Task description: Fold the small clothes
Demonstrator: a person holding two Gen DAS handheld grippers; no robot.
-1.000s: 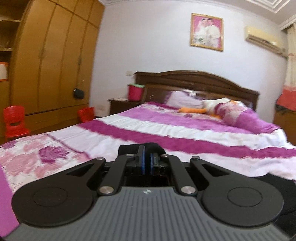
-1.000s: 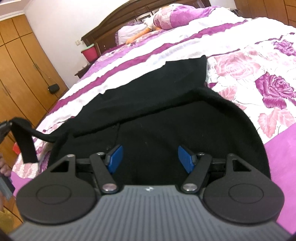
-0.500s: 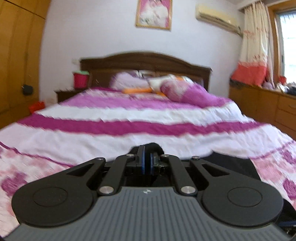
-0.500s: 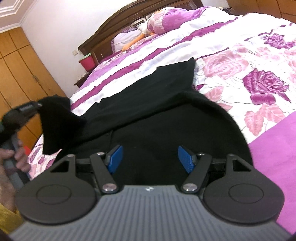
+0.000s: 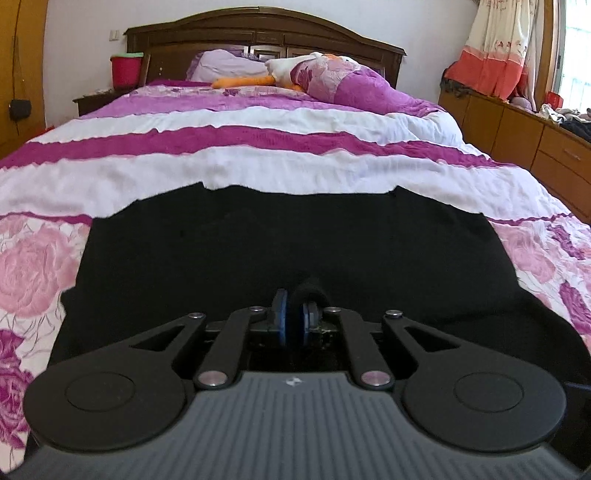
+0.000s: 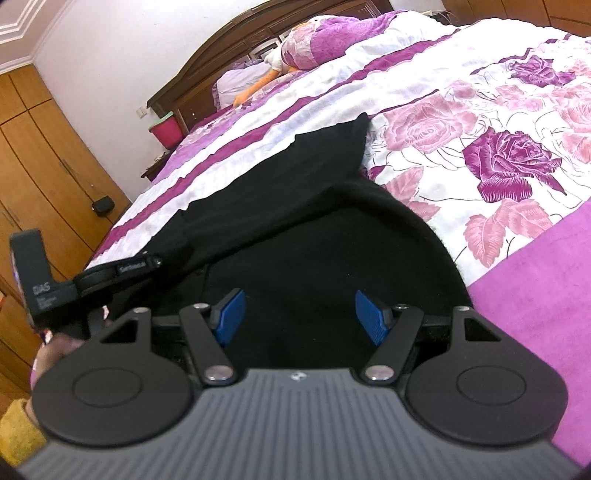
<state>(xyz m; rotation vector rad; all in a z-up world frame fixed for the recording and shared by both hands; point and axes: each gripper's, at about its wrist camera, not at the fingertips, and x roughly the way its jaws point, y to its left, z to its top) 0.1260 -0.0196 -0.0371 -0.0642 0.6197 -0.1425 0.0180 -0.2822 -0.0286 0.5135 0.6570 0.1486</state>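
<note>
Left wrist view: my left gripper (image 5: 293,319) sits low over the black garment (image 5: 288,243), which is spread flat on the bed's pink and white floral cover (image 5: 33,266). The blue pads (image 5: 281,321) have just been parting and now stand a narrow gap apart. A small fold of the black cloth rises at their tips; I cannot tell whether the pads still press on it. Behind the garment, magenta and white bands run across the cover up to the pillows (image 5: 343,79) and a dark wooden headboard (image 5: 258,33). A red bucket (image 5: 126,70) stands at the left of the headboard, and a wooden dresser (image 5: 524,133) lines the right wall.

Right wrist view: my right gripper (image 6: 297,314) is held over the near part of the same garment (image 6: 314,229), its jaws set wide apart with nothing between the pads (image 6: 369,315). The cloth lies beneath them, not gripped. The garment's far edge reaches to the white band of the cover (image 6: 498,155). At the left edge the other gripper (image 6: 122,271) lies against the garment, a hand (image 6: 55,350) behind it. A wooden wardrobe (image 6: 40,155) fills the left background.
</note>
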